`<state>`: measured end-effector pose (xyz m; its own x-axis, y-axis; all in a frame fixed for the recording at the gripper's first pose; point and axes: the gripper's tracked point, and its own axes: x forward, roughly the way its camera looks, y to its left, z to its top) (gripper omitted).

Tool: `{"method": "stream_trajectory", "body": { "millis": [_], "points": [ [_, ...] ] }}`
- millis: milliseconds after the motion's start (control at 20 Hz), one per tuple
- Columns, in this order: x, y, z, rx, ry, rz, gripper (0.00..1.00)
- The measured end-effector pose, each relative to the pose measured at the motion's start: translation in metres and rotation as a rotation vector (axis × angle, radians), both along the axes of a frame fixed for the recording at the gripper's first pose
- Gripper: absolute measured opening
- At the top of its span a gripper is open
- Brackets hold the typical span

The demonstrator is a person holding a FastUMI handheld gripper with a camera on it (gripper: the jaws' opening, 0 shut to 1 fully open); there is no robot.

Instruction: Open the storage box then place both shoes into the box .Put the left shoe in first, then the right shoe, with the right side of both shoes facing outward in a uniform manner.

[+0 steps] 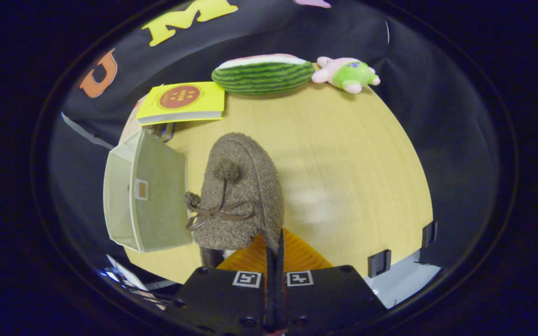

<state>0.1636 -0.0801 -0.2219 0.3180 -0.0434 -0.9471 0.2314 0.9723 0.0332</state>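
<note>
Shoe of brown fuzzy bouclé fabric, with two pompoms and a thin brown ribbon bow on its upper — it stands just ahead of my hand-held gripper, toe pointing away from me, over the round pale wooden counter. My fingers are drawn close together, with only a thin slit between them; they meet at the shoe's rear right edge, and I appear to be pinching its rim there, though the contact itself is hidden behind the fabric. Whether the sole rests on the counter or hangs above it I cannot tell.

Just left of the shoe lies the pale green fabric storage box, tipped so that its open interior faces me, a small brown square label on its inner wall; its near corner is just beside the shoe's bow. Beyond the box, a yellow book with a red round emblem lies flat at the counter's far left. Farther along the far edge are a striped green watermelon-slice plush and — just beside it — a pink-and-green plush figure.
</note>
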Motion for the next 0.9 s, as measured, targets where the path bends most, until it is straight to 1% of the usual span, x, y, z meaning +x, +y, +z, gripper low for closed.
{"method": "stream_trajectory", "body": {
  "millis": [200,350,550,700,900],
  "points": [
    [0.006,0.033,0.043,-0.039,-0.026,0.028,0.06],
    [0.010,0.070,0.065,-0.021,-0.038,0.064,0.06],
    [0.025,0.112,0.081,0.005,-0.065,0.082,0.07],
    [0.040,0.143,0.072,-0.015,-0.052,0.113,0.07],
    [0.061,0.198,0.052,0.032,-0.070,0.129,0.06]
  ]
}}
